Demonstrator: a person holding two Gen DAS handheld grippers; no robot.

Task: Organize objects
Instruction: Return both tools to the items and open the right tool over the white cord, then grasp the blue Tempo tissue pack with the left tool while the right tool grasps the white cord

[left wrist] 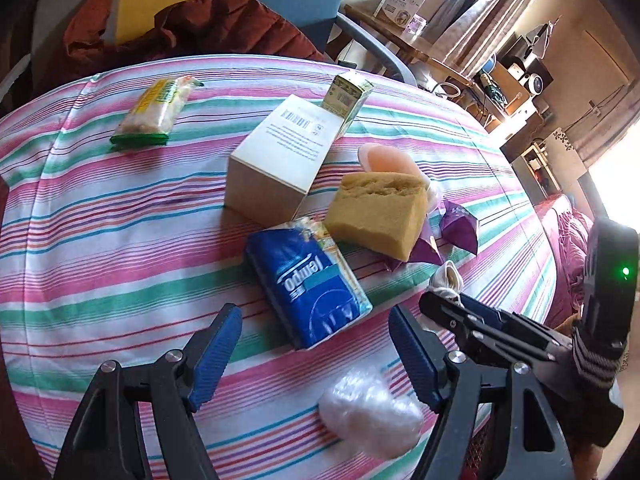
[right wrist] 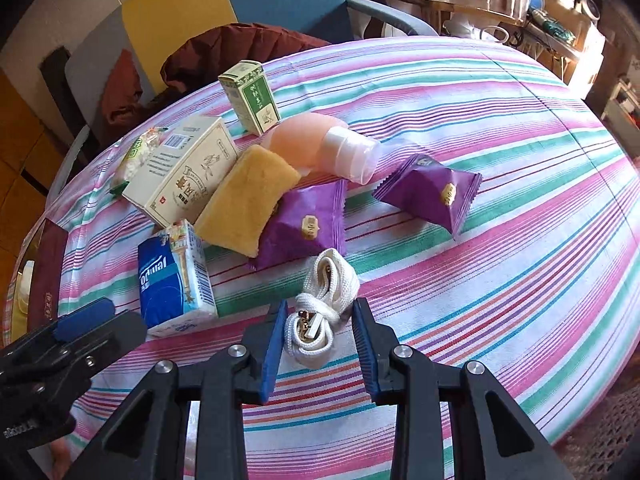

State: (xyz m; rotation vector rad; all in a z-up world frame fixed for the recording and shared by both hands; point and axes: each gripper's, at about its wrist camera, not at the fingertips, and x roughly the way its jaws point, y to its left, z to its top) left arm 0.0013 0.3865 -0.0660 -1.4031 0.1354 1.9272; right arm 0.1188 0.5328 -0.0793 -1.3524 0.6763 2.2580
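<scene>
My left gripper is open just short of a blue Tempo tissue pack, which also shows in the right wrist view. My right gripper is open around a coiled white strap lying on the striped cloth; it touches neither pad clearly. Beyond lie a yellow sponge, two purple packets, a peach bottle, a cream box and a small green box.
A snack pack lies far left on the striped table. A crumpled clear plastic wrap lies near my left gripper. A chair with a brown jacket stands behind the table. A dark red box is at the left edge.
</scene>
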